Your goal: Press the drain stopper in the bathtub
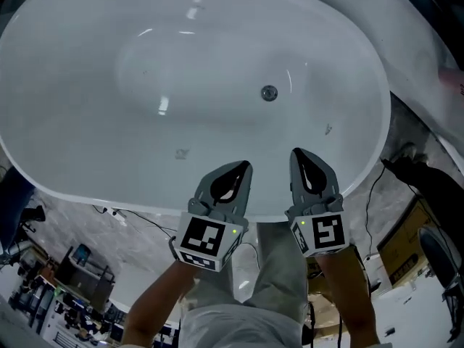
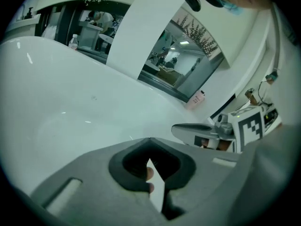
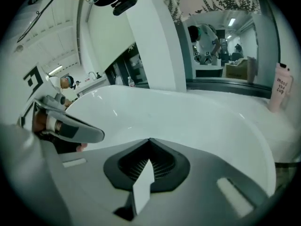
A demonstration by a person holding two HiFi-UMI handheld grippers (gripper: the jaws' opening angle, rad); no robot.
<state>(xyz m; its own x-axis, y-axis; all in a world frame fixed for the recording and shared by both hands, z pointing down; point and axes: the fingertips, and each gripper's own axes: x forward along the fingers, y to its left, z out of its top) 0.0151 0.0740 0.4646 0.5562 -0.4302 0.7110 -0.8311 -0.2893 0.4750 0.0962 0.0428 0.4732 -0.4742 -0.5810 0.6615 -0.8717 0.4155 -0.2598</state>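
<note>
Head view: the white bathtub (image 1: 87,143) holds just the drain stopper (image 1: 269,92), on its floor right of centre. The left gripper (image 1: 245,166) and right gripper (image 1: 296,153) hover side by side over the near rim, well short of it.

Left gripper view: jaws pinched tip to tip, gripping nothing.

Right gripper view: same, tips together over the basin.

Drain stopper (image 1: 269,92) in bathtub (image 1: 80,122) btm (right of ctr).

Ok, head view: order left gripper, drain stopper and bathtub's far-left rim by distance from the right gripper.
From the right gripper:
1. left gripper, alongside, to its left.
2. drain stopper, ahead and below.
3. bathtub's far-left rim, farthest across.
</note>
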